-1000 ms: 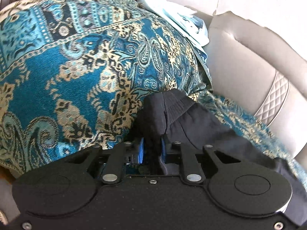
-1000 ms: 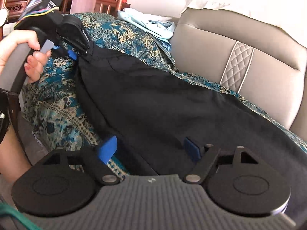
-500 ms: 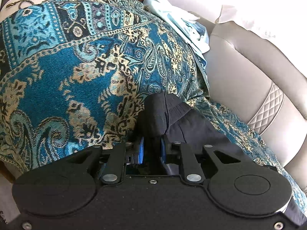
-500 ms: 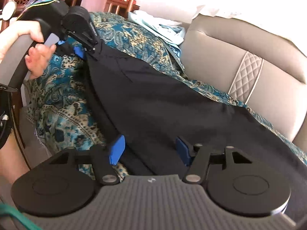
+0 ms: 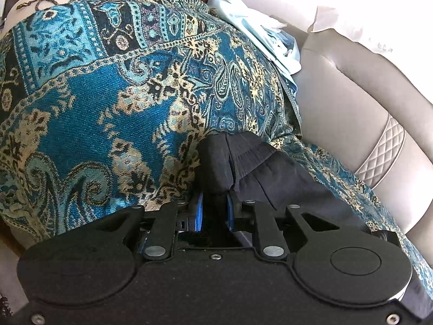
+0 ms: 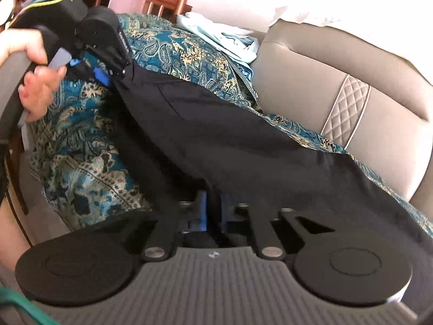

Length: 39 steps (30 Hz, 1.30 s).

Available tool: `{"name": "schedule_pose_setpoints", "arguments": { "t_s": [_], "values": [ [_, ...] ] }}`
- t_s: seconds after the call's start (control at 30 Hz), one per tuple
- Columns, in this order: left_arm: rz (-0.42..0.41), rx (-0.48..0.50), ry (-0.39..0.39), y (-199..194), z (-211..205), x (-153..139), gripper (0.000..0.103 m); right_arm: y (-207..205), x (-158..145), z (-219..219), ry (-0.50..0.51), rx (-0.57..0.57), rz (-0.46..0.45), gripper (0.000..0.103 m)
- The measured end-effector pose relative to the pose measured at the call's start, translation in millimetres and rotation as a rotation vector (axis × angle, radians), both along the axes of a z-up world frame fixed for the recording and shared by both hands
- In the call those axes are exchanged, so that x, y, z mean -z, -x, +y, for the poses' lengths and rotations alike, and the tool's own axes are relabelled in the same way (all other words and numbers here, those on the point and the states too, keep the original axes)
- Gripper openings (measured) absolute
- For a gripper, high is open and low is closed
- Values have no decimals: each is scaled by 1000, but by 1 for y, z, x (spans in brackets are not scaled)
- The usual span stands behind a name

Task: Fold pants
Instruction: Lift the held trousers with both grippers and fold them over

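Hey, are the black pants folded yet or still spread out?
Still spread out. The black pants stretch as one sheet over the patterned blanket, pinched between the left hand-held gripper and right hand-held gripper.

Your left gripper (image 5: 213, 214) is clamped, blue pads drawn close on a bunched corner of the black pants (image 6: 243, 140). Your right gripper (image 6: 213, 214) is likewise closed on the pants' near edge. Your left hand (image 6: 35, 81) wraps its handle, up beyond the pants' far corner.
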<state>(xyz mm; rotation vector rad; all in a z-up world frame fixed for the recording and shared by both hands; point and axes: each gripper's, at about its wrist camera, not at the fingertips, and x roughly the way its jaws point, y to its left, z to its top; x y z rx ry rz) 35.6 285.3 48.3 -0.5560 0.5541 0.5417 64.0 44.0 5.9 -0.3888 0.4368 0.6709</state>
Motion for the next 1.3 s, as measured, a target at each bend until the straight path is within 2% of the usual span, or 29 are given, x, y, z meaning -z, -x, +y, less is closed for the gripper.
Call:
{"name": "schedule_pose_setpoints", "arguments": {
  "t_s": [0.13,0.23,0.33,0.43,0.47,0.5,0.53,0.67,0.73,1.07,1.1,1.13,1.17,1.23,1.3],
  "values": [
    [30,-10,-30,-1,-1,2,17,16,1,-3,18,-32,-26,12],
    [66,-11,-44,-4,0,7,18,21,11,-14,56,11,-77,14],
    [84,-7,-58,-6,0,10,18,24,16,-41,79,90,-128,15],
    [89,2,-63,-6,0,12,19,24,18,-82,102,198,-126,15],
    [91,3,-62,-6,1,12,19,24,18,-97,111,232,-129,18],
    [94,3,-58,-6,1,13,19,25,18,-112,123,268,-129,27],
    [95,1,-54,-6,2,13,20,24,17,-130,135,310,-125,34],
    [102,-13,-29,-5,7,14,21,15,14,-209,196,527,-94,37],
    [108,-19,-24,-7,8,14,21,4,12,-256,202,670,-51,41],
    [139,-33,-57,-10,3,16,28,-43,-7,-466,8,1290,163,43],
    [152,-30,-68,-10,1,16,30,-46,-7,-481,-8,1340,175,46],
    [165,-24,-83,-11,-2,15,32,-46,-7,-498,-34,1385,192,56],
    [176,-19,-101,-12,-5,13,33,-47,-8,-513,-62,1423,206,61],
    [199,-10,-141,-10,-11,9,37,-48,-9,-533,-89,1472,205,92],
    [222,-7,-168,-7,-17,3,41,-49,-11,-547,-71,1530,177,101]
  ]
}}
